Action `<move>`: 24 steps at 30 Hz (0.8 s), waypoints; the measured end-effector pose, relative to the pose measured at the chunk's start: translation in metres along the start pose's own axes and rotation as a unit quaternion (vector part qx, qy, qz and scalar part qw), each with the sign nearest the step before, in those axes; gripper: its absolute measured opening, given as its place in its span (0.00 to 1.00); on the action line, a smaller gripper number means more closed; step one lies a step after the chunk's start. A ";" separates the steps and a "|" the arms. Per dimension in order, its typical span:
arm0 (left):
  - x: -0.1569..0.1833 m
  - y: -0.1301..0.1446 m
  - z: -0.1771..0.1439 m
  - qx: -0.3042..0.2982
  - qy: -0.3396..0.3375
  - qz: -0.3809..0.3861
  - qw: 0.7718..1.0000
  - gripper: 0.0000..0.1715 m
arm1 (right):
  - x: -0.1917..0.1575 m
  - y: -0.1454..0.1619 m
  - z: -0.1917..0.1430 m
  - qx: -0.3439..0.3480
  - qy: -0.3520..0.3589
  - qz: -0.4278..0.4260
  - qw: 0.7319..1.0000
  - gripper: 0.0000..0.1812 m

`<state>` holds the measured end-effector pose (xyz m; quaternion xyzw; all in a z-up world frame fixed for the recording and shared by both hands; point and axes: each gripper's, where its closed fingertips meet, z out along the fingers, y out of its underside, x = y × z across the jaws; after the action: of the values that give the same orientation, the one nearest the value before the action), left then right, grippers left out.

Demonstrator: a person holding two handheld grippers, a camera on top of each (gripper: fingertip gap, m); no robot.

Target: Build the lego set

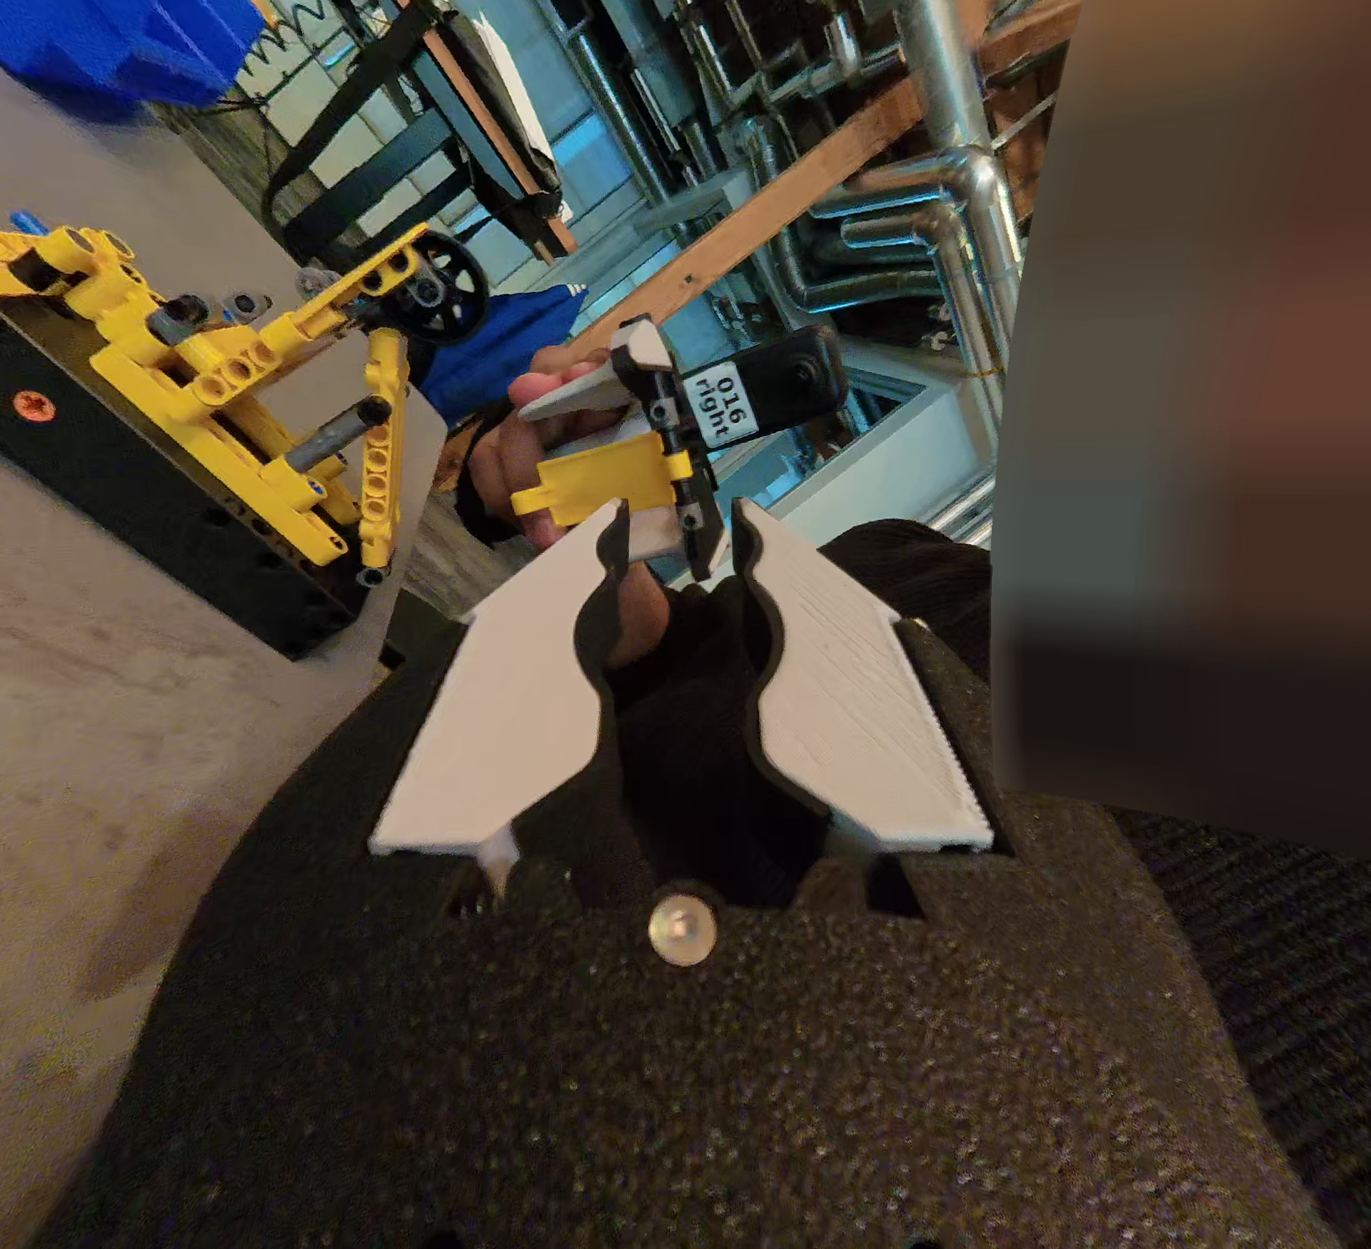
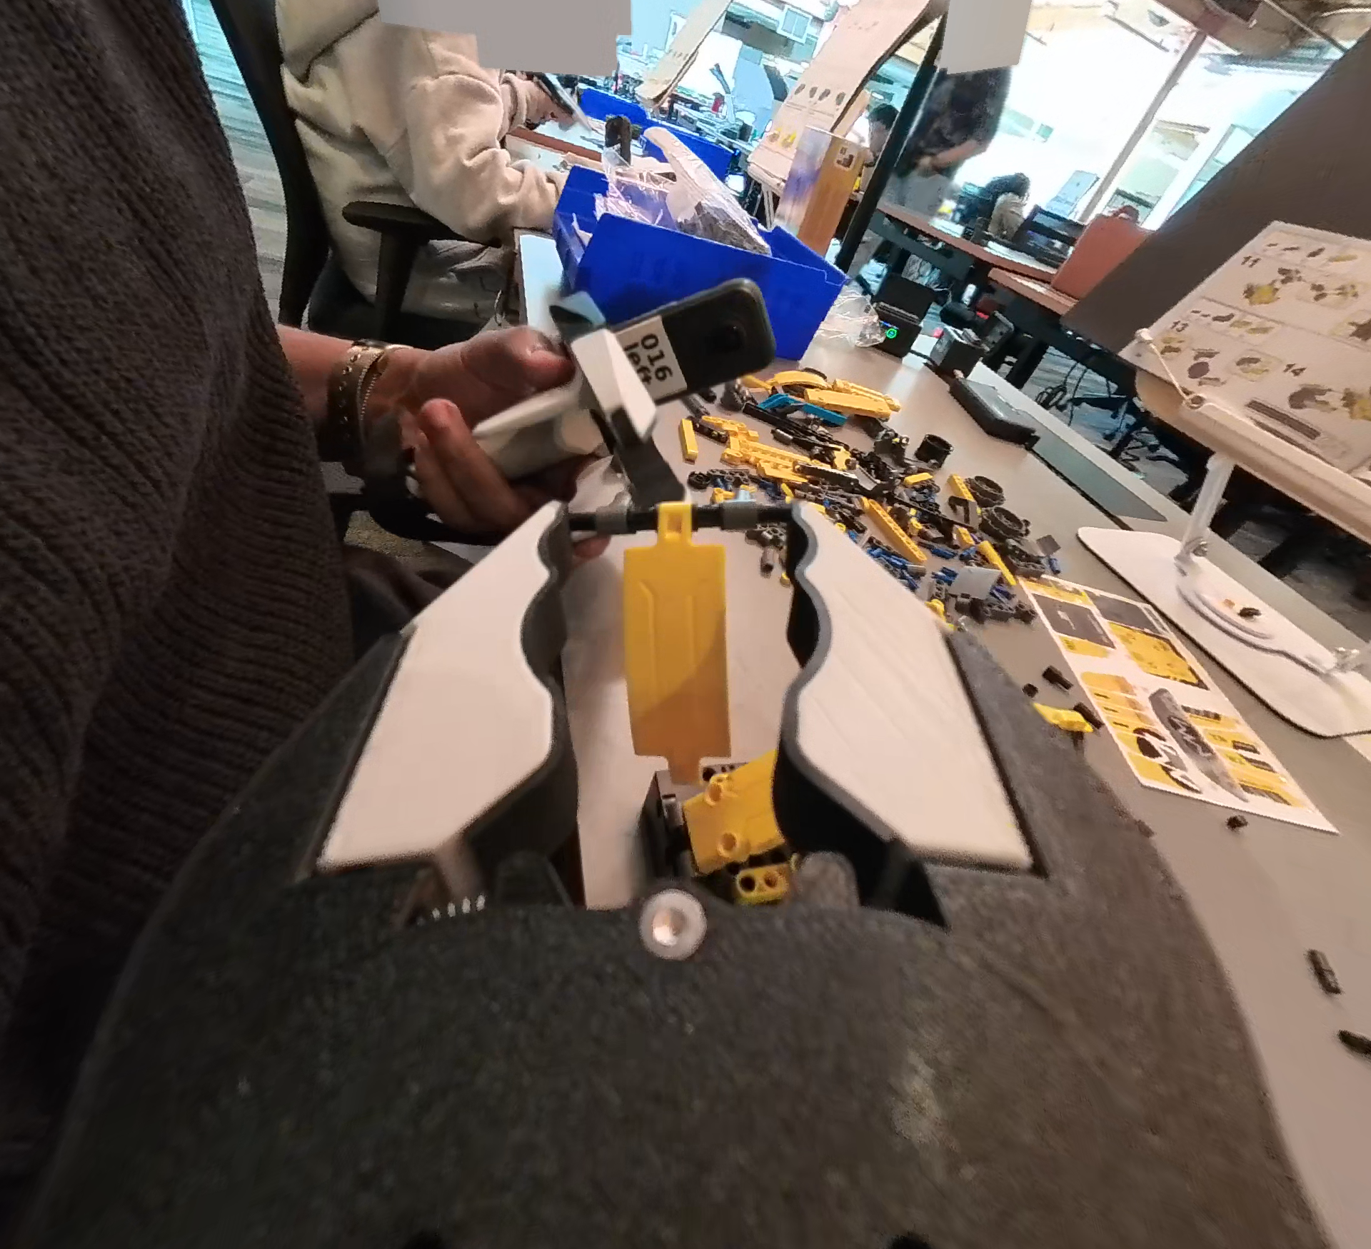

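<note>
My right gripper (image 2: 679, 520) is shut on a thin black axle (image 2: 749, 514), pinching it by its two ends. A flat yellow panel (image 2: 675, 635) hangs from the middle of the axle. In the left wrist view the same axle (image 1: 674, 431) and panel (image 1: 601, 479) show just ahead of my left gripper (image 1: 679, 516). My left gripper is open and empty, its tips on either side of the lower end of the axle. In the right wrist view the left gripper (image 2: 653, 471) sits just behind the axle, held by a hand (image 2: 475, 412).
A part-built yellow model (image 1: 222, 397) sits on a black block (image 1: 148, 508) on the grey table. Loose yellow and black parts (image 2: 853, 471), a sticker sheet (image 2: 1157, 694), a booklet on a stand (image 2: 1261, 353) and blue bins (image 2: 705, 271) lie beyond. People sit at the back. My left and right fingertips are right by each other. From either gripper's tips it is about 12 cm to the black block (image 1: 148, 508).
</note>
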<state>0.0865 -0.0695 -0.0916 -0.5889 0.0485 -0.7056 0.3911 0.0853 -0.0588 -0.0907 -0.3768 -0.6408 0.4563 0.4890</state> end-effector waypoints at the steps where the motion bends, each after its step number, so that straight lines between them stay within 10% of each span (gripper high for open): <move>1: -0.003 0.000 -0.001 0.000 -0.013 0.007 1.000 0.15 | 0.001 -0.001 -0.001 0.001 0.004 0.004 1.000 0.32; 6: -0.037 -0.014 -0.011 0.002 -0.151 0.104 0.983 0.16 | 0.010 -0.001 -0.014 -0.011 0.031 0.044 0.998 0.31; 11: -0.078 -0.050 -0.029 0.002 -0.321 0.237 0.917 0.16 | -0.016 0.034 -0.014 -0.109 0.003 0.099 0.989 0.32; 24: -0.163 -0.090 -0.013 -0.091 -0.461 0.232 0.851 0.16 | -0.028 0.099 -0.001 -0.261 -0.001 0.152 0.953 0.32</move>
<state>0.0304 0.0866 -0.1770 -0.8512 0.0615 -0.2340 0.4657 0.0966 -0.0548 -0.1931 -0.5844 -0.6729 0.3421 0.2976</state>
